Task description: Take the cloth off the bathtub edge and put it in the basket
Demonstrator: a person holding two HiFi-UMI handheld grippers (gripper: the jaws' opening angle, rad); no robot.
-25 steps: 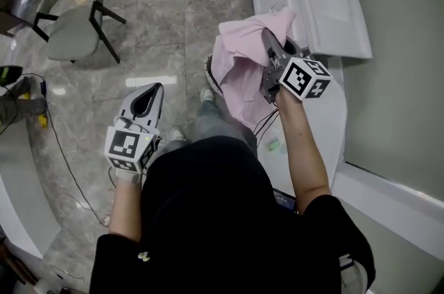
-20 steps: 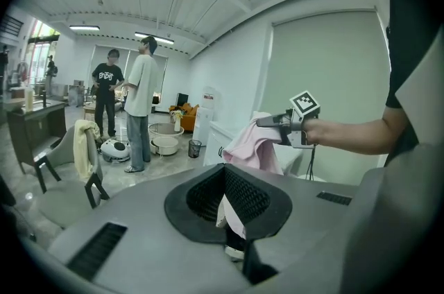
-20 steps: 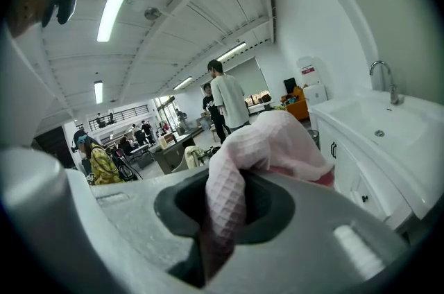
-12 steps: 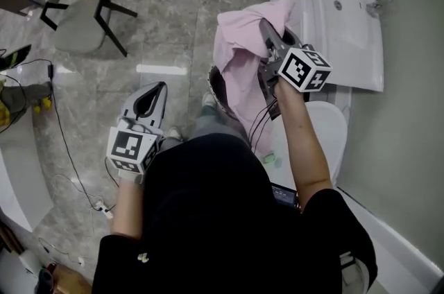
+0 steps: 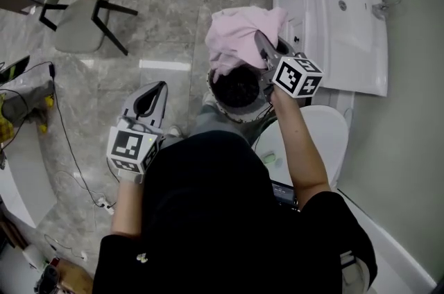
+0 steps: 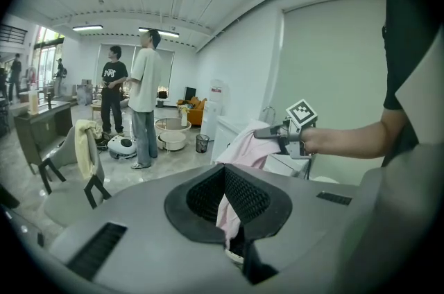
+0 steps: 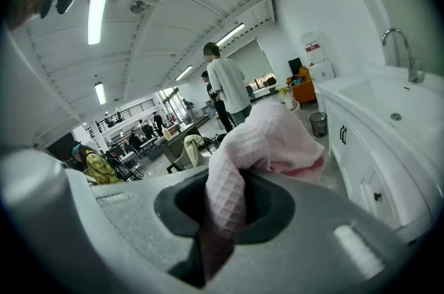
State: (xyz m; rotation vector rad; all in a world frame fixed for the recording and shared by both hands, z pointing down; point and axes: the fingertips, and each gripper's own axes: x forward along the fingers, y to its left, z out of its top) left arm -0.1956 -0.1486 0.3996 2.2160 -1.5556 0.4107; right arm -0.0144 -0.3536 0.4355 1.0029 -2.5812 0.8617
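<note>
Head view: pink cloth (image 5: 239, 39) in right gripper (image 5: 259, 39), over the basket (image 5: 236, 90)

One cloth (image 5: 239, 36), one basket (image 5: 225, 107), two claws (image 5: 151, 97) (image 5: 262, 48), one chair (image 5: 76, 26)

- Under the jaws of my right gripper (image 5: 262, 50) the basket (image 5: 211, 88) mouth gapes open; the cloth (image 5: 236, 39) drapes its far rim.
- Right of them: sink cabinet (image 5: 326, 22), close.
- Behind: toilet (image 5: 326, 133).
- Ahead of my left gripper (image 5: 147, 100): open floor (image 5: 166, 22); chair (image 5: 76, 29) well off left.
</note>
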